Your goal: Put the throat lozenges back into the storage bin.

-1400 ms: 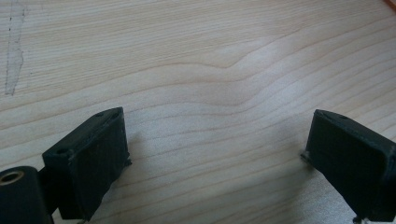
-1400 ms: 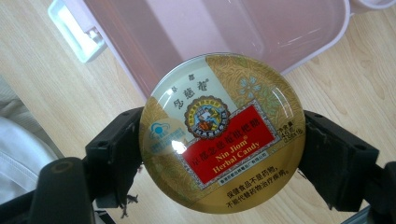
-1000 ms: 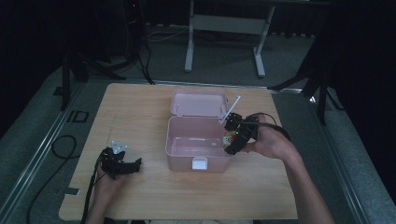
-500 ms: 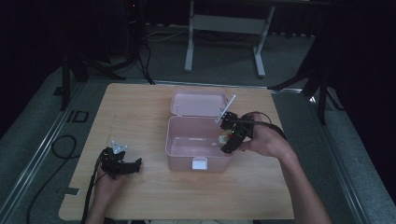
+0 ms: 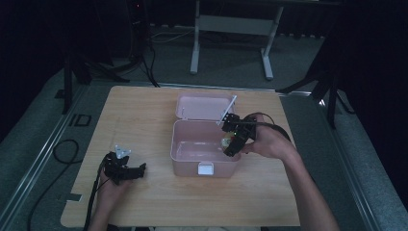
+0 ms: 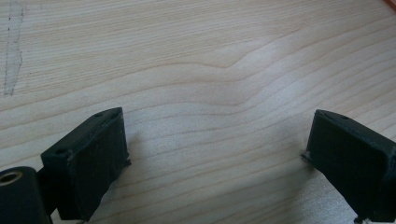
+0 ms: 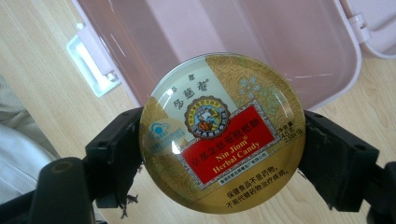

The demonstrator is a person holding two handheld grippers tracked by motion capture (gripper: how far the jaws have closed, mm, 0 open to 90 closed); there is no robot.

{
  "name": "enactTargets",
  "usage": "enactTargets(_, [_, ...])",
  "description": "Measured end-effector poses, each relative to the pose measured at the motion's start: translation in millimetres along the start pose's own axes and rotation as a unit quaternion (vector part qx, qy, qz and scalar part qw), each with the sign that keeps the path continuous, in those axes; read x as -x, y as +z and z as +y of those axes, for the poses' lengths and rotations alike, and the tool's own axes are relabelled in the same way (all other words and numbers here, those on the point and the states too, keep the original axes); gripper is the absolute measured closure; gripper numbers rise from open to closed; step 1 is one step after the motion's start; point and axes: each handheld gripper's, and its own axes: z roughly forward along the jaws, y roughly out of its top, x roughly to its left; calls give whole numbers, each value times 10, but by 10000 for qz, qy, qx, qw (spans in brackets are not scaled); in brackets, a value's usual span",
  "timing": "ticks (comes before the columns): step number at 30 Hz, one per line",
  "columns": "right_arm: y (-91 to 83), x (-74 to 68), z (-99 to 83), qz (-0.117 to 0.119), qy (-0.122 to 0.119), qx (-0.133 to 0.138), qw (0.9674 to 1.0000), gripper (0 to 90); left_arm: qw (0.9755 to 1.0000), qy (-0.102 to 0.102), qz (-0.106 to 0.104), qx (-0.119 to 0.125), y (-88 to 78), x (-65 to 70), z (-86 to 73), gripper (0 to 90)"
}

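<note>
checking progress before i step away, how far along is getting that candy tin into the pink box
Done: the pink box stands open, lid back, and the right gripper is clamped on the round candy tin. In hand: the tin hangs over the box's right edge. Left: lowering it in, letting go, probably closing the lid. The left gripper rests open on the table.

Right gripper (image 7: pixel 223 154) has its black fingers (image 7: pixel 116 154) clamped on both sides of a round gold candy tin (image 7: pixel 223 135), red "Nin Jiom Herbal Candy" label facing up. Behind it sits an open pink plastic box (image 7: pixel 261 42) with a white latch (image 7: pixel 88 53), on the wooden desk (image 7: pixel 37 79).
</note>
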Motion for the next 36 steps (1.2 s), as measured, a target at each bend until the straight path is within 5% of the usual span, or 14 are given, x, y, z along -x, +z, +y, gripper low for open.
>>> enactTargets(29, [51,-5,167,-36,-95,-153,9998,200,10000,0,1,-2,0,0,0,56])
enactTargets(36, [60,-26,179,-111,-144,-90,9998,133,10000,8,-5,-5,0,0,0,55])
